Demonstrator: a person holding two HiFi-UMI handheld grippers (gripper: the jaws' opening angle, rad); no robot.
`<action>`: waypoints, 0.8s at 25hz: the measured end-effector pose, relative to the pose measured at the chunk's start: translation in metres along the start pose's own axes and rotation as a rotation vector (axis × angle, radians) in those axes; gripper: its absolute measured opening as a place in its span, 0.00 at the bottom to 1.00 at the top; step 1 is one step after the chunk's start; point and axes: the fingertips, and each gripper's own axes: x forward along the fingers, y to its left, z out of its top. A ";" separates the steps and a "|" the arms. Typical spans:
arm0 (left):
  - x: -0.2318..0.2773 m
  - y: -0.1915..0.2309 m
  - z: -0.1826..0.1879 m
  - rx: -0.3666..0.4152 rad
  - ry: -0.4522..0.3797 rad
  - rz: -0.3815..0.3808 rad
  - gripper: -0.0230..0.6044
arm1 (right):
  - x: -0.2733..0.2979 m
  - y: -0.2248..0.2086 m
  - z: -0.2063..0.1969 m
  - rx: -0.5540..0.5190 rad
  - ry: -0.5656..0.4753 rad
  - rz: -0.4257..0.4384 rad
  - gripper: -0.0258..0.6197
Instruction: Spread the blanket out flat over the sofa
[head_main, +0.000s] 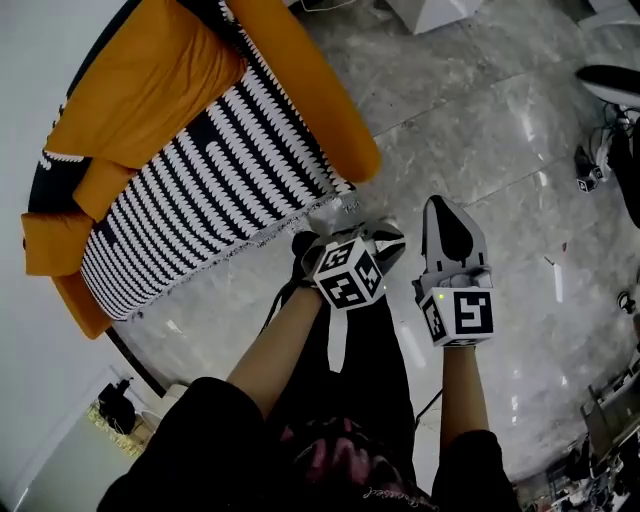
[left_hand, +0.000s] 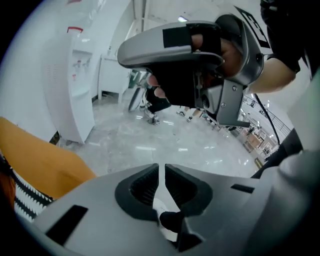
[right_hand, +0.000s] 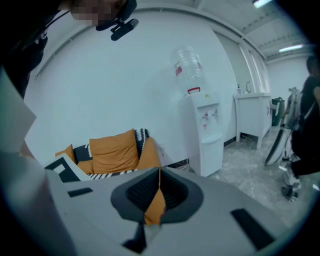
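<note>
1. Pale marble floor (head_main: 480, 140) fills most of the head view. An orange sofa (head_main: 310, 80) stands at the upper left against a white wall.
2. On the sofa, the black-and-white striped blanket (head_main: 200, 190) lies across the seat. Its fringed front edge hangs just over the seat's front.
3. In the right gripper view the blanket (right_hand: 142, 135) also shows above the backrest, behind a large orange cushion (right_hand: 114, 150).
4. Both orange armrests are uncovered, and a smaller orange cushion (head_main: 100, 185) sits at the seat's left end.
5. In front of the sofa, the left gripper (head_main: 340, 215) is held up in the person's hand. In the head view it sits just before the blanket's front edge.
6. Seen in its own view, the left gripper (left_hand: 161, 172) has its jaws drawn almost together. Only a thin slit remains, with bare floor showing through and no cloth in it.
7. Just beside it, the right gripper (head_main: 440, 210) is apart from the sofa.
8. Seen in its own view, the right gripper (right_hand: 159, 175) has its jaw tips meeting and holds nothing. The orange in the gap behind them is the sofa farther off.
9. Right of the sofa along the wall stands a white water dispenser (right_hand: 207, 130) with a clear bottle (right_hand: 187, 70) on top.
</note>
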 end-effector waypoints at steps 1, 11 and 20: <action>-0.008 0.000 0.011 0.002 -0.017 0.015 0.10 | -0.002 0.001 0.009 -0.010 -0.004 0.005 0.07; -0.113 0.012 0.072 -0.013 -0.172 0.249 0.09 | -0.010 0.055 0.073 -0.109 -0.013 0.118 0.07; -0.218 0.038 0.038 -0.145 -0.297 0.454 0.09 | 0.024 0.155 0.110 -0.183 -0.034 0.230 0.07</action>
